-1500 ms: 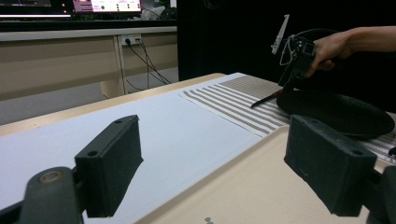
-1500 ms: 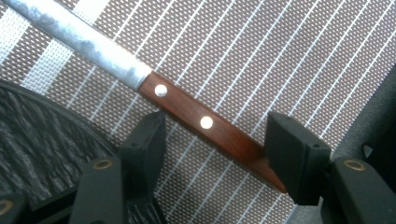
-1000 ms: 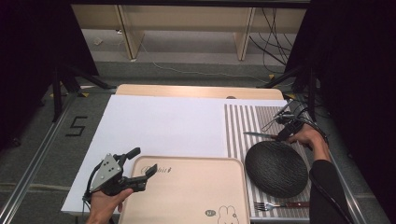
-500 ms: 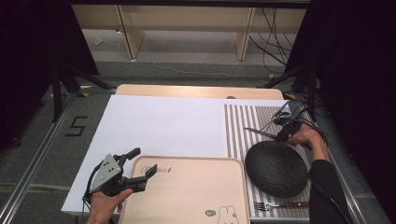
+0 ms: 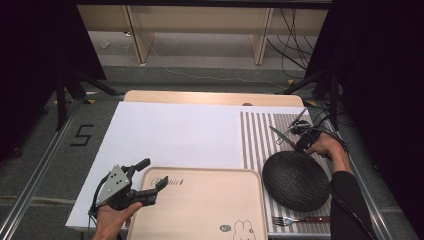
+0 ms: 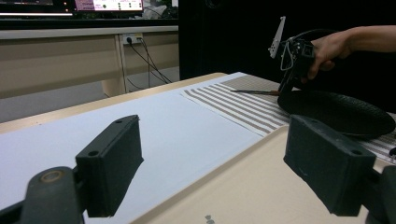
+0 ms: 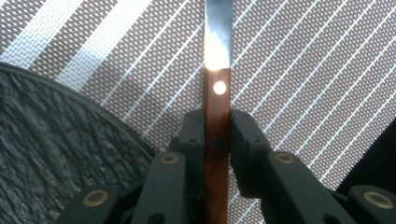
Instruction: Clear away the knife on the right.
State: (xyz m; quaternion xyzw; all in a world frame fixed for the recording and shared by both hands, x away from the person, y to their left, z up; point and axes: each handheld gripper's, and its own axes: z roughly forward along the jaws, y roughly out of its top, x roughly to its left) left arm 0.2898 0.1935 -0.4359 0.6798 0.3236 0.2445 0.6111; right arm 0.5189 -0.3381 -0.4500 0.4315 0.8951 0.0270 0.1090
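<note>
At the left side of the table, the person's left gripper (image 5: 150, 186) is hovering just at the near left corner of the pale beige wooden tray with a small rabbit drawing (image 5: 200, 210), and its two black jaws are standing wide apart with nothing between them; I think it is waiting there so that it can take the tray when the other hand is finishing. The tray is lying partly on the large white paper sheet (image 5: 170, 135), which is covering the middle of the light wooden table (image 5: 200, 97). Going to the right, the brown and white striped woven placemat (image 5: 255, 140) is carrying the round black textured plate (image 5: 296, 181), and a fork with a reddish handle (image 5: 300, 219) is lying near the plate's close edge, just apart from it. At the far right, the right gripper (image 7: 217, 135) is pointing down to the mat, and its jaws have just been closing: in the right gripper view the pads (image 7: 194, 135) are now pressing on both sides of the brown wooden handle of the table knife (image 7: 217, 70). The knife is lying flat on the striped mat just beyond the plate's rim, its steel blade pointing away from the hand. The grip is taken on the handle, probably because it is thicker than the blade and safer to hold.
</note>
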